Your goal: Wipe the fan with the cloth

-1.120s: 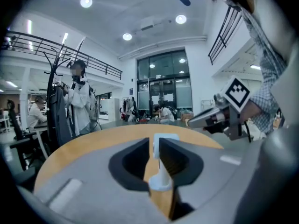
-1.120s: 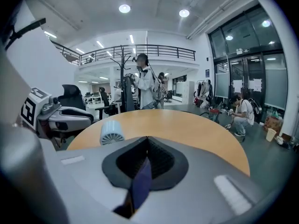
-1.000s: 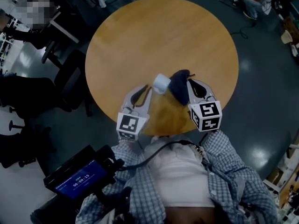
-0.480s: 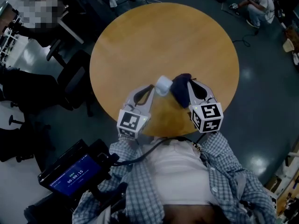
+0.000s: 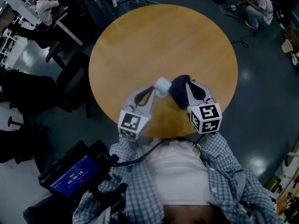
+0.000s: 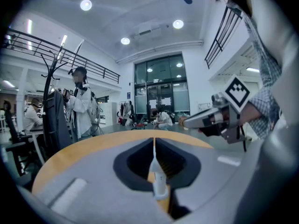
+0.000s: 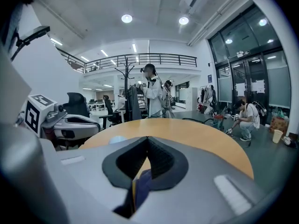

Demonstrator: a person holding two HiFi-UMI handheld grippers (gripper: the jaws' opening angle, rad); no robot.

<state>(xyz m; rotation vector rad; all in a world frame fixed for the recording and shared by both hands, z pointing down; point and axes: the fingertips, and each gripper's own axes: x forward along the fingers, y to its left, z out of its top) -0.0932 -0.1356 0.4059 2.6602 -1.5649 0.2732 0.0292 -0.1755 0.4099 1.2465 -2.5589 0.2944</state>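
Note:
Over the near part of the round wooden table (image 5: 163, 41), my left gripper (image 5: 153, 90) holds a small white fan (image 5: 162, 85). In the left gripper view its jaws (image 6: 154, 141) are closing the last bit, tight on a thin white part of the fan (image 6: 158, 183). Just right of it, my right gripper (image 5: 189, 86) is shut on a dark blue cloth (image 5: 179, 90), which bunches up beside the fan. In the right gripper view the cloth (image 7: 141, 188) hangs pinched between the jaws of the right gripper (image 7: 147, 139).
Dark office chairs (image 5: 70, 83) stand left of the table. A person crouches on the floor at the far right (image 5: 256, 3). A handheld screen (image 5: 77, 174) sits low at the left. A coat rack (image 6: 53, 101) and a standing person (image 6: 81, 104) are beyond the table.
The left jaws have drawn together on the white fan. Both grippers have hardly shifted, and the cloth stays beside the fan.

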